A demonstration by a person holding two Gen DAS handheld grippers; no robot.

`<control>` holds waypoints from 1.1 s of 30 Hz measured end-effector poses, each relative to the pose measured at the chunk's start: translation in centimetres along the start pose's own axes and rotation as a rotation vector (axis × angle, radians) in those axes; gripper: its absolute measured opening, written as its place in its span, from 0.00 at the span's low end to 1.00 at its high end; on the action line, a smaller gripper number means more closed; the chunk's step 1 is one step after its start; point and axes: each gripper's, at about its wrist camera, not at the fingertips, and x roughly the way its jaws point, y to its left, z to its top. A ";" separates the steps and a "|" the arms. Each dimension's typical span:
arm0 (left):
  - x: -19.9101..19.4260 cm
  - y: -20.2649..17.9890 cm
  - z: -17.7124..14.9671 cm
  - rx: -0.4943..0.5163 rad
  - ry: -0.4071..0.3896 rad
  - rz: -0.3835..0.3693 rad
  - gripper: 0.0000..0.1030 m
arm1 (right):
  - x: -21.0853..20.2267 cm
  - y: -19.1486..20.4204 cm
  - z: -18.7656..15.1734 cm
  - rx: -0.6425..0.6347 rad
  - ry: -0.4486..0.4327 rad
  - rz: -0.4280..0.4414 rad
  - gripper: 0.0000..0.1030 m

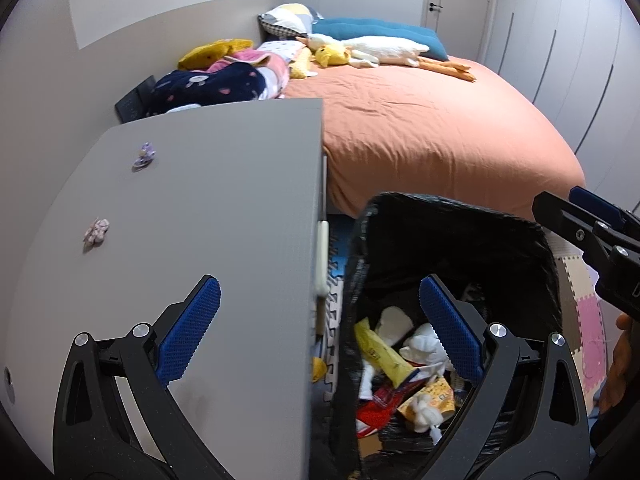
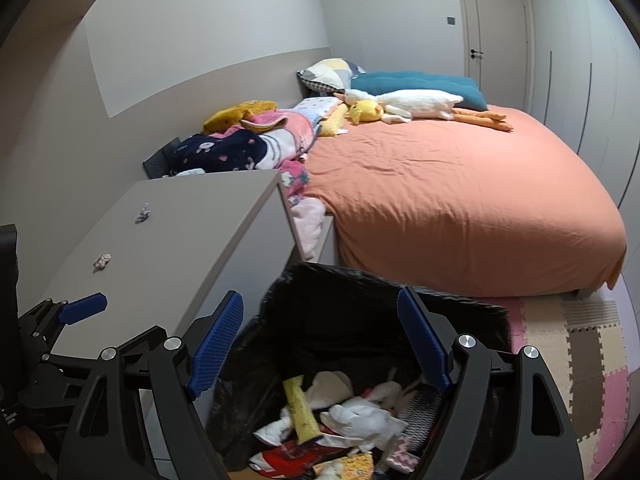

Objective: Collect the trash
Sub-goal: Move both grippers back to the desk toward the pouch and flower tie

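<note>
Left gripper (image 1: 320, 328): blue pads spread wide, nothing between them, poised over the grey cabinet top (image 1: 208, 200) and the black-lined trash bin (image 1: 448, 232). Right gripper (image 2: 320, 340): fingers likewise apart and empty, above the bin's mouth. Bin contents: white tissues (image 2: 360, 412), a yellow wrapper (image 2: 300, 408), red packaging. Two crumpled scraps, one purple (image 1: 143, 157) and one pink (image 1: 96, 232), lie well apart on the cabinet. Beyond: orange-covered bed (image 2: 460, 200) with a plush goose (image 2: 416, 102).

Trash bin (image 2: 384, 320) stands between cabinet (image 2: 180, 240) and bed (image 2: 460, 200).
</note>
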 end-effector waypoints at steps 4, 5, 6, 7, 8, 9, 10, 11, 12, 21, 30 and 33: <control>0.2 1.9 0.0 -0.027 0.000 0.015 0.94 | 1.0 1.9 0.2 -0.024 0.008 0.020 0.78; 0.2 2.3 0.0 -0.032 0.001 0.019 0.94 | 1.2 2.5 0.2 -0.030 0.011 0.026 0.78; 0.3 2.8 0.0 -0.036 0.003 0.029 0.94 | 1.5 3.0 0.3 -0.035 0.013 0.033 0.78; 0.4 3.2 0.0 -0.039 0.002 0.036 0.94 | 1.6 3.3 0.4 -0.038 0.014 0.036 0.78; 0.4 3.7 0.0 -0.041 0.002 0.047 0.94 | 1.9 3.7 0.5 -0.042 0.017 0.041 0.78; 0.4 4.1 0.0 -0.044 0.000 0.056 0.94 | 2.1 4.0 0.5 -0.045 0.020 0.045 0.78; 0.4 4.6 0.0 -0.048 -0.001 0.062 0.94 | 2.4 4.4 0.6 -0.049 0.023 0.049 0.78; 0.5 5.1 0.1 -0.053 -0.002 0.069 0.94 | 2.7 4.9 0.7 -0.053 0.026 0.054 0.78; 0.6 5.5 0.0 -0.058 -0.003 0.074 0.94 | 2.9 5.2 0.7 -0.056 0.028 0.058 0.78; 1.3 9.8 -0.2 -0.103 -0.003 0.136 0.94 | 5.1 8.7 1.4 -0.082 0.046 0.086 0.78; 2.1 14.3 -0.3 -0.160 -0.004 0.179 0.94 | 7.4 12.3 2.0 -0.123 0.066 0.107 0.78; 2.6 15.9 -0.2 -0.186 -0.004 0.184 0.94 | 8.3 13.1 2.3 -0.130 0.073 0.112 0.78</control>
